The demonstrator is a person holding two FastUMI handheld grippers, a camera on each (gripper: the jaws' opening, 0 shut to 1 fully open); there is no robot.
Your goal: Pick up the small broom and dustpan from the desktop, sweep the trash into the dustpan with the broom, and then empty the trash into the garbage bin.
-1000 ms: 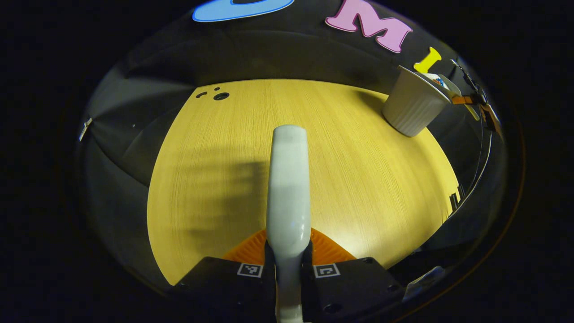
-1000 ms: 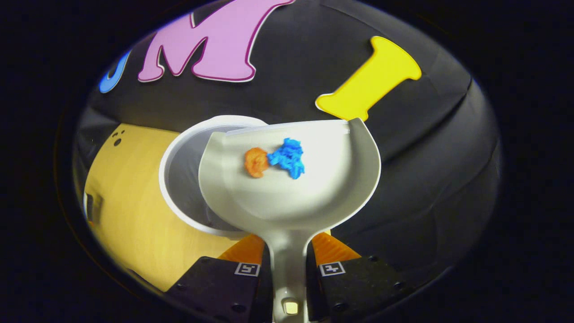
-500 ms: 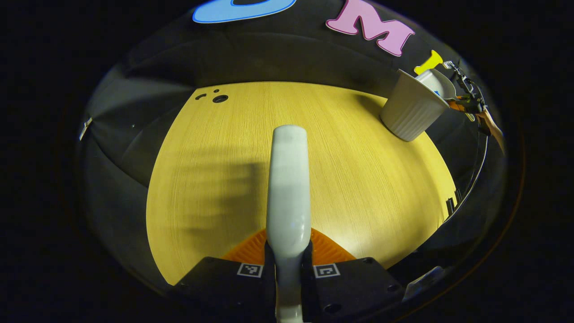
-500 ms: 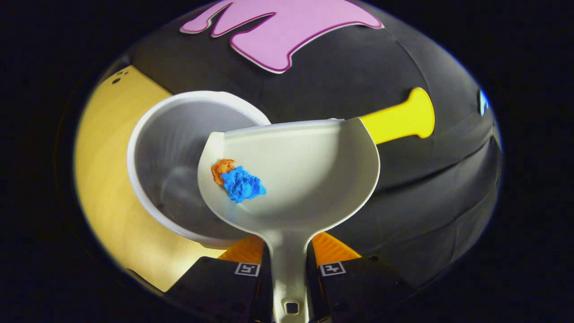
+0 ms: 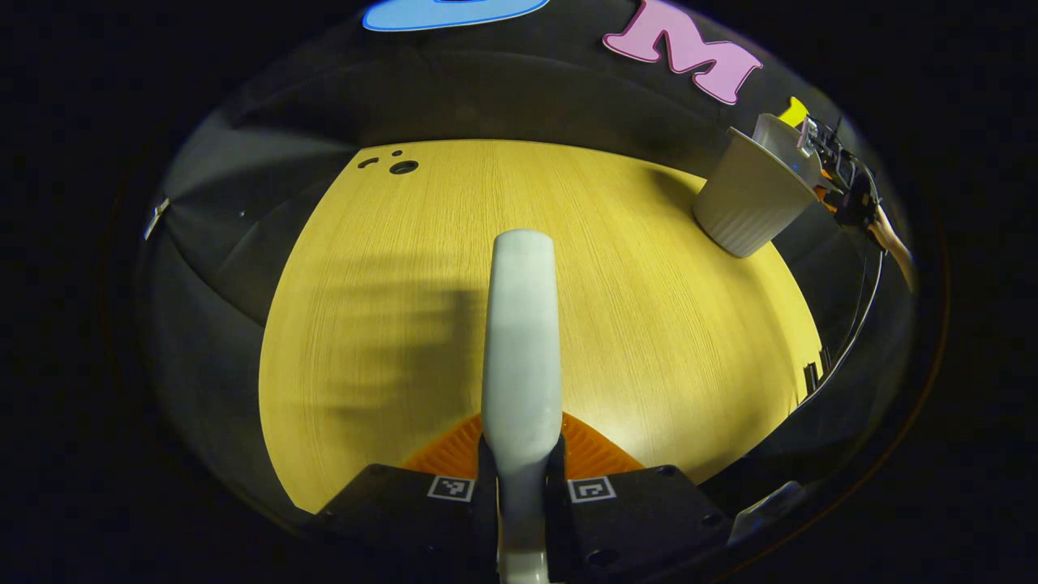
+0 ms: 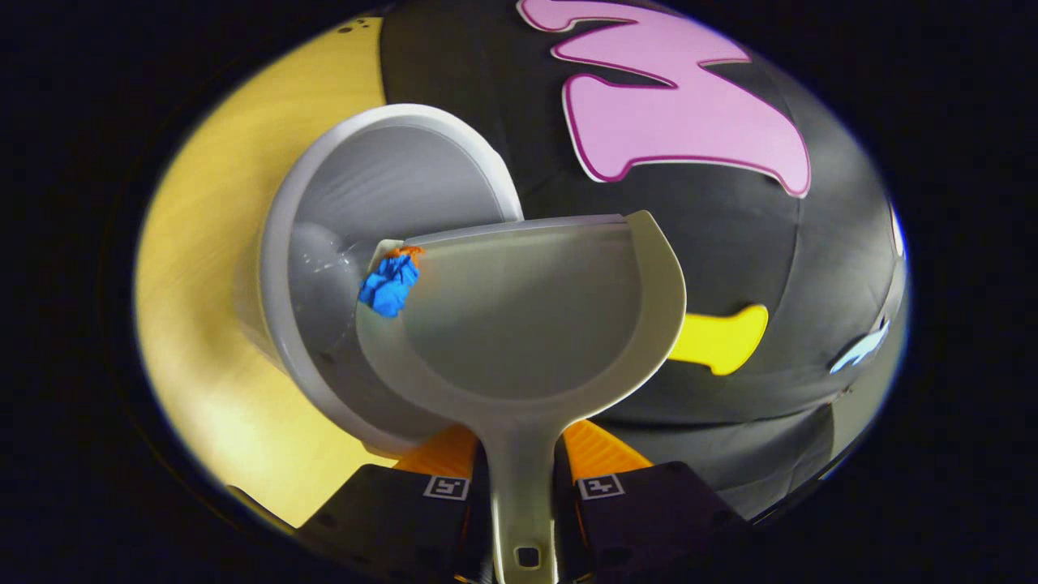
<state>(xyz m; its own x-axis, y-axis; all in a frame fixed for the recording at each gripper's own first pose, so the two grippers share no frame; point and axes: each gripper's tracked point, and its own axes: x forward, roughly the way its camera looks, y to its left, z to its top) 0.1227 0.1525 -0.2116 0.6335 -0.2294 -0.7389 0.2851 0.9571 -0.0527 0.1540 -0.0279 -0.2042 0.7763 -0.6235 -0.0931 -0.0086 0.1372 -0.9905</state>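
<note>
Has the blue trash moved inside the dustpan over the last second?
Yes. The blue trash has slid from mid-pan to the dustpan wall edge nearest the garbage bin, about to drop in.

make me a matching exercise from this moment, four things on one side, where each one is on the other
Things:
1. blue scrap
2. dustpan
3. broom
4. garbage bin

Places:
a. clamped in the left tool
b. standing at the far corner of the desktop
c. at the dustpan's side edge, over the bin's mouth
d. tipped over the bin, handle in the right tool

Pairs: 1-c, 2-d, 3-a, 4-b
</note>
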